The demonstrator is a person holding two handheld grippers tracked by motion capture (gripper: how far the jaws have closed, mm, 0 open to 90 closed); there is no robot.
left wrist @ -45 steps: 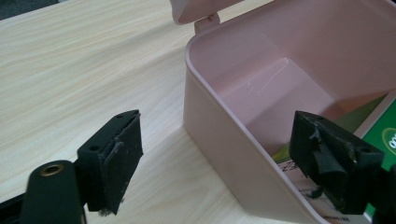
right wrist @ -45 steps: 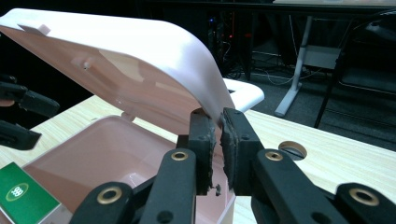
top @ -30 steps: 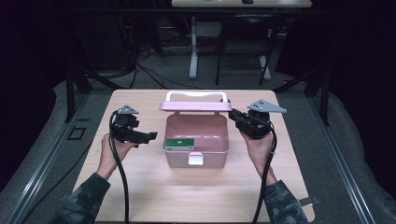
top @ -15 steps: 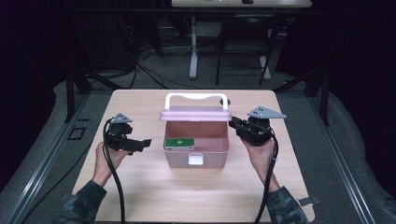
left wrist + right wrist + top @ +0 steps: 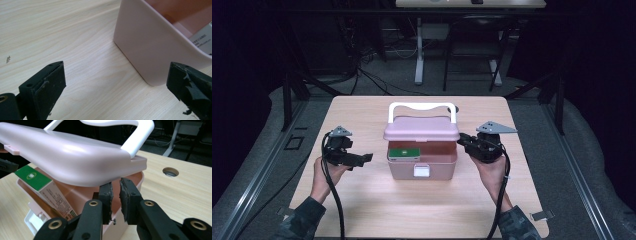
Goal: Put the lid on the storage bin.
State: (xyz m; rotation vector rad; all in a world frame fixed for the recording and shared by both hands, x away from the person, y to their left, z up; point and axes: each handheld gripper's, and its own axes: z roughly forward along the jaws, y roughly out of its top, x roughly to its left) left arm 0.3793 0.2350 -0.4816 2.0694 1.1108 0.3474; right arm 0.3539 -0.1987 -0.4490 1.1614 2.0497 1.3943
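A pink box [image 5: 422, 167] stands mid-table with its lid [image 5: 422, 131] tilted halfway down and a white handle [image 5: 422, 106] on top. Inside leans a green-topped carton [image 5: 404, 152]. My right gripper [image 5: 460, 139] is at the lid's right edge. In the right gripper view its jaws [image 5: 116, 191] are shut with the tips just under the lid [image 5: 70, 160], beside the carton [image 5: 37, 180]. My left gripper [image 5: 364, 159] hovers left of the box. Its jaws [image 5: 117, 83] are open and have just been opening wider, with bare table between them and the box corner [image 5: 150, 45] ahead.
The box has a white latch [image 5: 421, 171] on its front wall. The wooden table [image 5: 362, 115] has a round cable hole [image 5: 170, 172] to the right of the box. Metal stands and cables sit on the dark floor beyond the far edge.
The lid has swung down from upright to a half-closed tilt. My left gripper has drawn away to the left and lower. My right gripper has stayed by the lid's right edge.
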